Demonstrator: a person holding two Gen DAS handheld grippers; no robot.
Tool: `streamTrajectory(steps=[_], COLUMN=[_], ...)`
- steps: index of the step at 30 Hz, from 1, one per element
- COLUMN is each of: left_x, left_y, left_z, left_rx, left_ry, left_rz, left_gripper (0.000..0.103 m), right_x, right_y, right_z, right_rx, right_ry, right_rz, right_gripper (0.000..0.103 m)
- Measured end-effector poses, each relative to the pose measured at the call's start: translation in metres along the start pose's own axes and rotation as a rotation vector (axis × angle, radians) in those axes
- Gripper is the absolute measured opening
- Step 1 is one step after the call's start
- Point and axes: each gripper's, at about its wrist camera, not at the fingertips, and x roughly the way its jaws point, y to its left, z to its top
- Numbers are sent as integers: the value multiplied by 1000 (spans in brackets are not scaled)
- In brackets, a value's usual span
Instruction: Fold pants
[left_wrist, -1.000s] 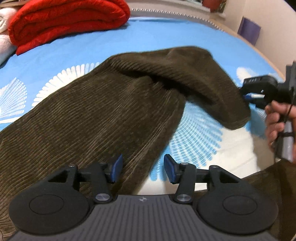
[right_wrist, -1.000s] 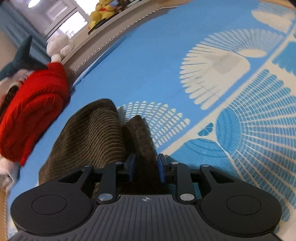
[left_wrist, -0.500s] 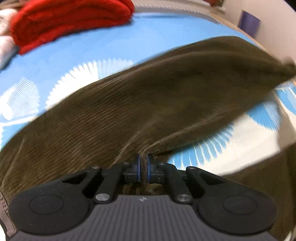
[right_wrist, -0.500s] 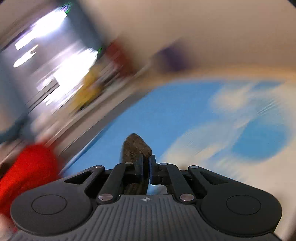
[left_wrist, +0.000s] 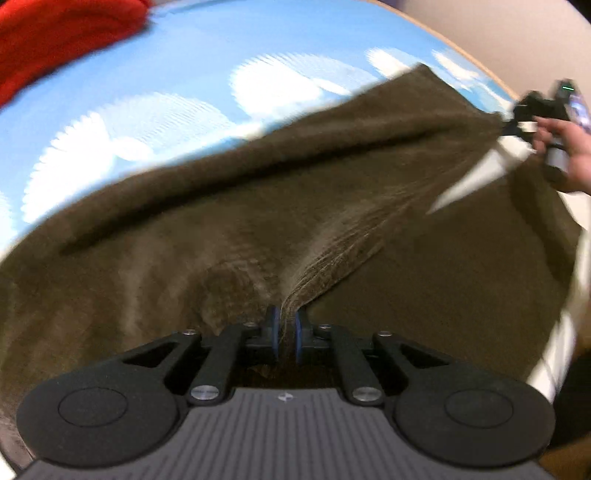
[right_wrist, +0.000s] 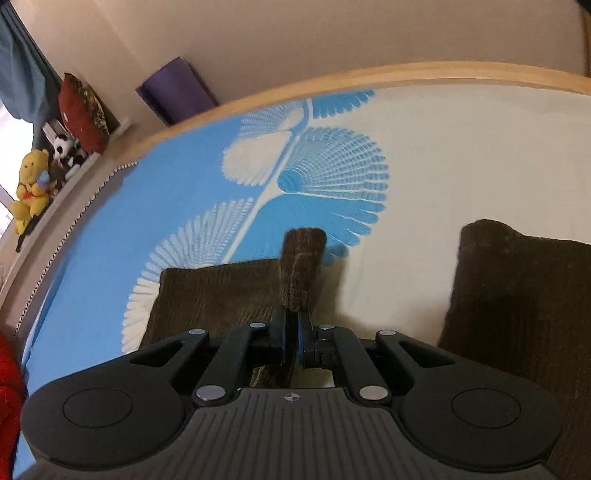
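Dark brown corduroy pants (left_wrist: 221, 221) lie spread on the blue-and-white bed sheet (left_wrist: 147, 92). My left gripper (left_wrist: 286, 325) pinches a ridge of the fabric between its blue pads, and its jaws are opening slightly with the cloth still between them. From there the leg stretches taut up to the right, where a hand (left_wrist: 569, 147) holds my right gripper (left_wrist: 517, 118). In the right wrist view my right gripper (right_wrist: 291, 325) is shut on a strip of the pants (right_wrist: 301, 266) that sticks up past the pads. More brown cloth (right_wrist: 517, 295) lies to the right.
A red blanket (left_wrist: 55, 37) is bunched at the sheet's far left. A wooden bed frame (right_wrist: 332, 85) runs along the far side below a beige wall. Beyond it lean a purple mat (right_wrist: 177, 88) and a red cushion (right_wrist: 81, 110), and stuffed toys (right_wrist: 31, 192) sit on a ledge.
Both grippers closed on the pants. The right one carried the leg end up and across to the right, pulling the cloth taut. The left one shifted and rolled a little.
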Motion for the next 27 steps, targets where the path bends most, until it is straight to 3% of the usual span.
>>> streamTrajectory(steps=[4,6,7,9,10,11,12,13,14,17,20,21,23,24,25,27], left_x=[-15,-37,-50,-71,-82,-91,-99,-104,-110,-122,-136,-138,-141,-143,-145,-147], left_y=[4,22,36,60,74,89,106,122,138,177,207,213,222,226,231,238], left_z=[-7,-7,-6,-9,-12,-14,-18,-22,-29,-48,-66,-67,-73,-77,-80,-89], left_rx=[11,-51,-102,-191,-244,-297,-356,-406,-469,-628,-714,-721,-729,-730,-729,-729], left_ry=[-10,-79,-121,-188,-218,-237,-249,-254,-254,-252,-246,-243,-232,-231,-232,-234], left_rz=[-98,-100,-87,-43,7,70,146,205,261,337,392,407,432,442,453,471], left_gripper=[33,43,43,46,50,51,51,51,51,51,51,51,51,51,51,51], right_x=[9,-9,-18,-37,-42,-45,-44,-41,-36,-9,23,33,35,36,39,38], right_y=[-10,4,15,45,60,79,99,119,138,179,198,201,212,220,225,227], right_z=[-4,-5,-6,-9,-14,-21,-33,-49,-64,-112,-140,-146,-155,-161,-164,-164], right_rx=[-6,-65,-89,-156,-194,-243,-303,-372,-430,-529,-489,-467,-500,-549,-575,-559], right_ry=[53,-40,-91,-150,-144,-114,-68,-17,29,151,218,230,157,120,91,27], right_rz=[-166,-283,-278,-133,-37,84,186,247,277,245,129,81,17,-26,-65,-107], right_gripper=[8,12,12,13,19,25,40,52,54,54,54,54,54,44,11,5])
